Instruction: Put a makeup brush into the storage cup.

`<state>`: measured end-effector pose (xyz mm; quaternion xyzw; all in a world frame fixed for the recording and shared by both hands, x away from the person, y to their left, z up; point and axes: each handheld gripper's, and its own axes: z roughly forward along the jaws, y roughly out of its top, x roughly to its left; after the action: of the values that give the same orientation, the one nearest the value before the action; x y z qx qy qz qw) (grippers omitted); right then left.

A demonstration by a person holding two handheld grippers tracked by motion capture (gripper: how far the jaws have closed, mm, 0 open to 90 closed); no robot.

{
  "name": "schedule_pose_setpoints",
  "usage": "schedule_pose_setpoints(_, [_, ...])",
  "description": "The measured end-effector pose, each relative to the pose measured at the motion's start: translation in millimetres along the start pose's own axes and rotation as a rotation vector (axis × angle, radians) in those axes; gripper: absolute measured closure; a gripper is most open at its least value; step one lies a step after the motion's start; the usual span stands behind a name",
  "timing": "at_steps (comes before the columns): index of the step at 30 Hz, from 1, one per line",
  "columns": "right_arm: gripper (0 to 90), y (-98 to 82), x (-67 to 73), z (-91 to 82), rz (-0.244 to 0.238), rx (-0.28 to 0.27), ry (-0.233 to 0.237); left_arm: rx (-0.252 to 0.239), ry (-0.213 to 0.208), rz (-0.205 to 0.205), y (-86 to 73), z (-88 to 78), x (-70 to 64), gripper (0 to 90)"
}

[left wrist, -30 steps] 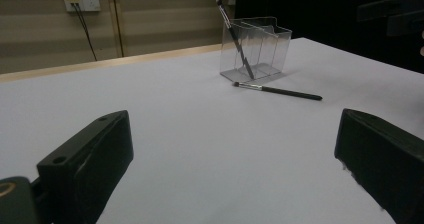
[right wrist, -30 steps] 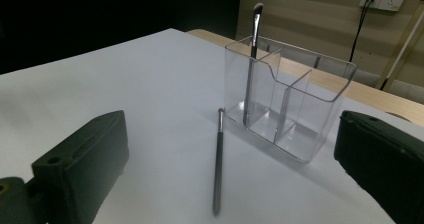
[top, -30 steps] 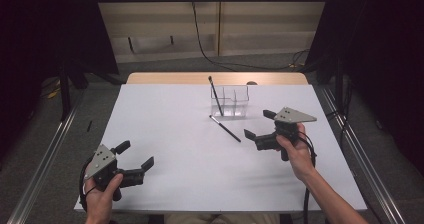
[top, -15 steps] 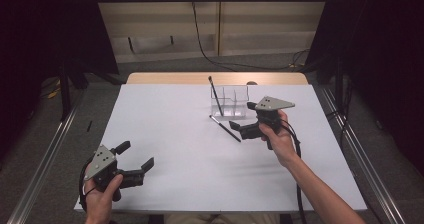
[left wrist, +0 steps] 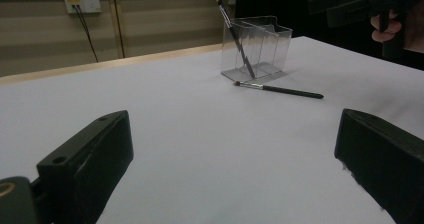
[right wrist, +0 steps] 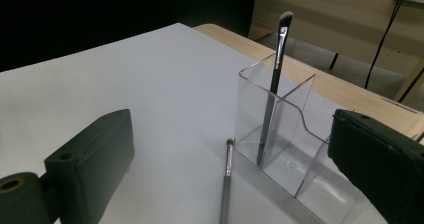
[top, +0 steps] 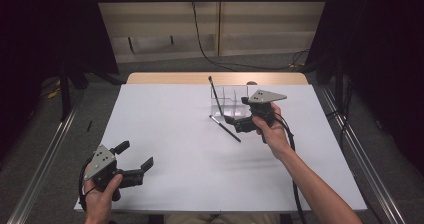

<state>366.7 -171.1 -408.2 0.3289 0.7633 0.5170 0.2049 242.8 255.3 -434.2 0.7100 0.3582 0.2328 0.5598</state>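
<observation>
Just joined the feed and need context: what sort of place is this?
Probably a lab data-collection station: a white-topped table ringed by black curtains, holding just a clear acrylic organizer and two makeup brushes, with a wall socket behind.

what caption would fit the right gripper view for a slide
Open right gripper poised over a makeup brush lying flat beside a clear organizer holding an upright brush.

Black cable (top: 200,39) on floor; wall socket (left wrist: 83,5) behind table

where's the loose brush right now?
The loose brush lies flat on the white table, right of centre in the high view, just in front of the clear organizer and beside the open right gripper.
</observation>
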Motion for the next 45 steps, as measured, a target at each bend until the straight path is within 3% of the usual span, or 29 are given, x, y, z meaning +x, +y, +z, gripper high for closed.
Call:
schedule_pose_setpoints(8, [5.3,6.5,-0.3,6.3,-0.017,0.076,0.043,0.006,-0.002,0.002,-0.3,-0.1,0.7,2.3])
schedule_pose_setpoints(11, [4.7,8.2,-3.8,6.9,0.003,0.117,0.074,0.008,-0.001,0.005,-0.2,0.2,0.8,2.3])
schedule_pose_setpoints(20, [7.3,9.7,-10.0,10.5,-0.005,0.308,0.134,0.008,-0.002,0.008,-0.2,0.9,0.6,2.3])
schedule_pose_setpoints(30, [12.5,11.6,-9.2,27.9,-0.015,0.538,0.162,0.008,-0.004,0.009,-0.3,0.8,0.7,2.3])
schedule_pose_setpoints(33, [12.6,11.6,-8.4,33.6,-0.028,0.577,0.172,0.009,-0.004,0.010,-0.2,0.6,0.7,2.3])
schedule_pose_setpoints(36, [11.2,11.8,-8.7,37.7,-0.018,0.601,0.217,0.009,-0.004,0.011,-0.3,0.5,0.8,2.3])
schedule_pose_setpoints(43, [11.0,12.2,-5.7,52.3,-0.052,0.716,0.212,0.010,-0.005,0.013,-0.2,1.1,0.6,2.3])
schedule_pose_setpoints(45, [15.0,12.9,-6.1,56.9,-0.058,0.743,0.217,0.010,-0.005,0.013,-0.2,1.1,0.7,2.3])
